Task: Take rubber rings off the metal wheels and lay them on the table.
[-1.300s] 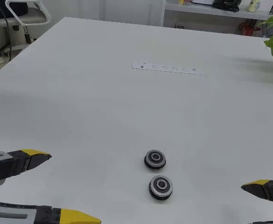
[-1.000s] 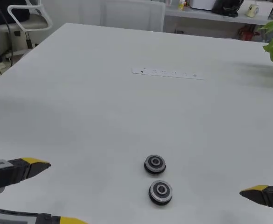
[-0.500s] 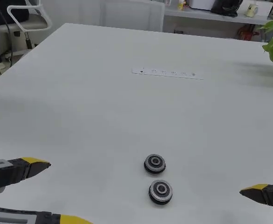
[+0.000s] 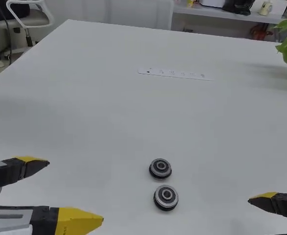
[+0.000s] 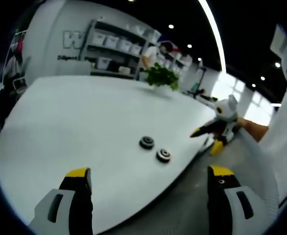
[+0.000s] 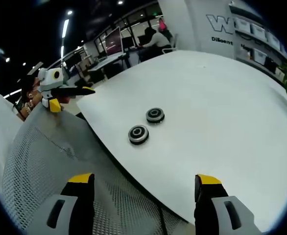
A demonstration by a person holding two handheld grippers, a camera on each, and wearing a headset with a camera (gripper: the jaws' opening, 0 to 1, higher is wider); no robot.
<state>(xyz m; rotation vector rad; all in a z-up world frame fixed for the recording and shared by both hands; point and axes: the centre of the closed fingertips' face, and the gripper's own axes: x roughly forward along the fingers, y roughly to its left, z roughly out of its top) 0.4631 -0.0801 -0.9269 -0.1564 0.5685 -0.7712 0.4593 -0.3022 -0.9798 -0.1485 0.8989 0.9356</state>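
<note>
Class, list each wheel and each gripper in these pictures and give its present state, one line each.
Far wheel: lying flat, rubber ring on.
Near wheel: lying flat, rubber ring on.
Left gripper: open, holding nothing.
Right gripper: open, holding nothing.

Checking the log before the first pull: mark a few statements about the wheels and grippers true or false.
1. A near wheel and a far wheel lie on the table. True.
2. The left gripper holds a wheel. False: it is open and apart from both.
3. The right gripper is open. True.
4. A ring lies loose on the table. False: both wheels wear their dark rings.
5. The wheels are stacked. False: they lie flat, side by side.
</note>
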